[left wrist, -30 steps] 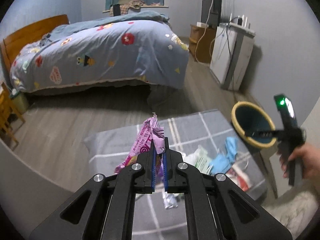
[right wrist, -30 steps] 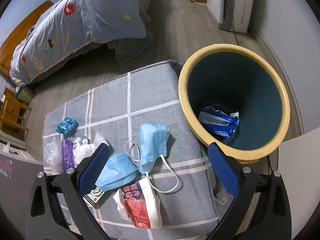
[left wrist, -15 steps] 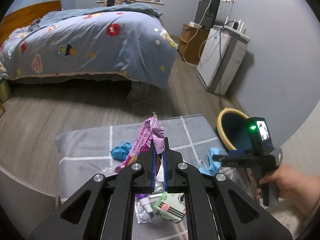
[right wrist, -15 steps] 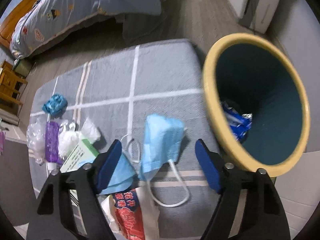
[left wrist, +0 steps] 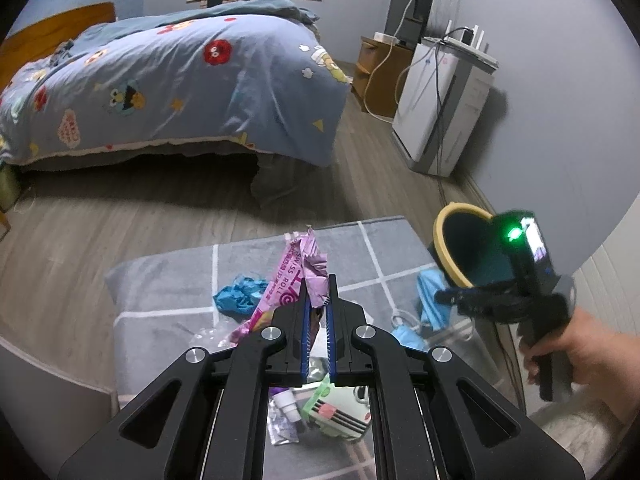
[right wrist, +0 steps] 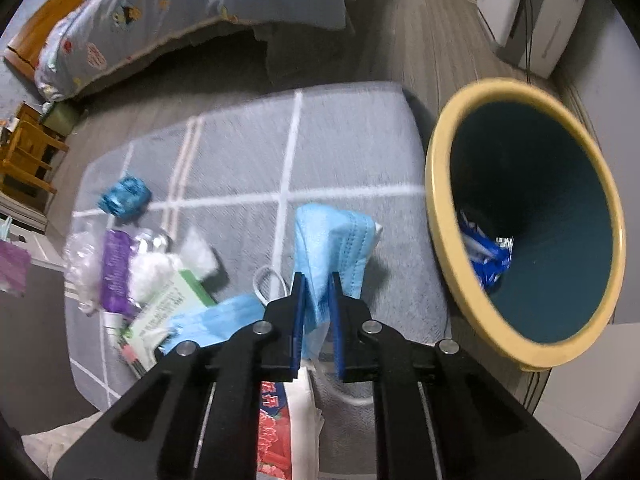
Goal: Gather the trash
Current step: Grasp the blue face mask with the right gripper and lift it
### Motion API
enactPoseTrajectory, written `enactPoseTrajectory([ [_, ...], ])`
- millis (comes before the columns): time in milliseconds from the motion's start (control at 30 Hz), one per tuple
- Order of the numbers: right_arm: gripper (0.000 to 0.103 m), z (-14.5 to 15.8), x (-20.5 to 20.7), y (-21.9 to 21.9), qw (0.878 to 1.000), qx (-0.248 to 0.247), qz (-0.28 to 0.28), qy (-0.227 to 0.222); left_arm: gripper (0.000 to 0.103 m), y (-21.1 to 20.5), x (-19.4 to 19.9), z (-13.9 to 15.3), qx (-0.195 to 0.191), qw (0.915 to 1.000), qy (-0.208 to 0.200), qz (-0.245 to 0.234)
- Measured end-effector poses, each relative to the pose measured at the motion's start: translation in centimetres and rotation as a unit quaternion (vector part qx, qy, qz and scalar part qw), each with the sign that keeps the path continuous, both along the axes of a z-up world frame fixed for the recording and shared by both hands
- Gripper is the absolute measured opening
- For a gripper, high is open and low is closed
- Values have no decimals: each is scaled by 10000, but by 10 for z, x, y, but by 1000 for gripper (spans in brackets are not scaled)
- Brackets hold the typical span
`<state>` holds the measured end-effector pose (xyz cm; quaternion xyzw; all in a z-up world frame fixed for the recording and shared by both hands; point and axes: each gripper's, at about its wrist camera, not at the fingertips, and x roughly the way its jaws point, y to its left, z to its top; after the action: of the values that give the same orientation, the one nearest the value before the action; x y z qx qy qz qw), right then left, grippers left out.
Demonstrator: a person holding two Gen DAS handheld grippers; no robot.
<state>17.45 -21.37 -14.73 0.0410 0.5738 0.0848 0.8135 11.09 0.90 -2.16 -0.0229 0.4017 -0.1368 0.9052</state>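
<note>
Left gripper clamped on crinkled pink plastic wrapper, right gripper jaws closing on pleated light-blue face mask, beside yellow-rimmed teal bin

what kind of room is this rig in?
Most likely a home bedroom: a made bed with a cartoon-print duvet, a wooden nightstand by the wall, wood-look floor, and a grey mat.

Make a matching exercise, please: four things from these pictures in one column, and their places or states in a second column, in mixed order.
Things:
1. pink Swiss roll wrapper
2. light blue face mask
3. dark blue wrapper
4. crumpled blue glove

Places:
a. lies alone on the grey mat
b. inside the yellow-rimmed bin
c. clamped in the left gripper
d. between the closing jaws of the right gripper

Pairs: 1-c, 2-d, 3-b, 4-a
</note>
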Motion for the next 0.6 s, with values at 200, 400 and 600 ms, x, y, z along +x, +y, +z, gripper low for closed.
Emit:
enactPoseTrajectory([
  [200,11,48,-4,-3,9975,181,149,-667,7,-15,1,0,55,9999,-42,-94],
  [400,11,84,-10,-7,9917,11,269,-1260,7,-31,6,-6,209,9996,-23,-174],
  [600,11,102,-11,-27,9874,66,226,-1563,7,-45,13,-10,280,9994,-11,-183],
])
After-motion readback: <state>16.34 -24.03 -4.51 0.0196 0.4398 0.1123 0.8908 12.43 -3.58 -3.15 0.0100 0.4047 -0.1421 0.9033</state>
